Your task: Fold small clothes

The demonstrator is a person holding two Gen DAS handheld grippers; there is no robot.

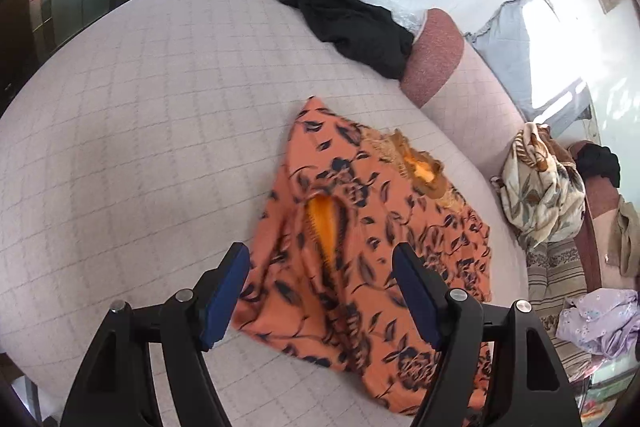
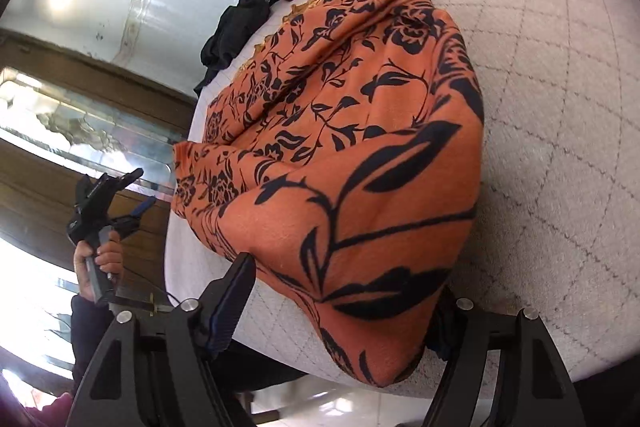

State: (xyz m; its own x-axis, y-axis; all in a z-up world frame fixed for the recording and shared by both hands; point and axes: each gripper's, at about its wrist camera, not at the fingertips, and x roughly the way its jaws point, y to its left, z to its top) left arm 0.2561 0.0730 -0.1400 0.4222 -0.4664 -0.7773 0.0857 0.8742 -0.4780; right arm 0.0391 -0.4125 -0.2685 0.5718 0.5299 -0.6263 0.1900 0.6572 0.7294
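An orange garment with a dark floral print lies partly folded on the pale quilted cushion. My left gripper hovers above its near edge, jaws wide apart and nothing gripped. In the right wrist view the same garment fills the middle, one corner hanging over the edge of the cushion. That corner lies between the spread fingers of my right gripper; the cloth hides the right finger. The left gripper also shows there, open, held by a hand.
A black garment lies bunched at the cushion's far edge beside a pink bolster. To the right are a cream floral cloth and a lilac cloth. A wood and glass cabinet stands beyond the cushion's left edge.
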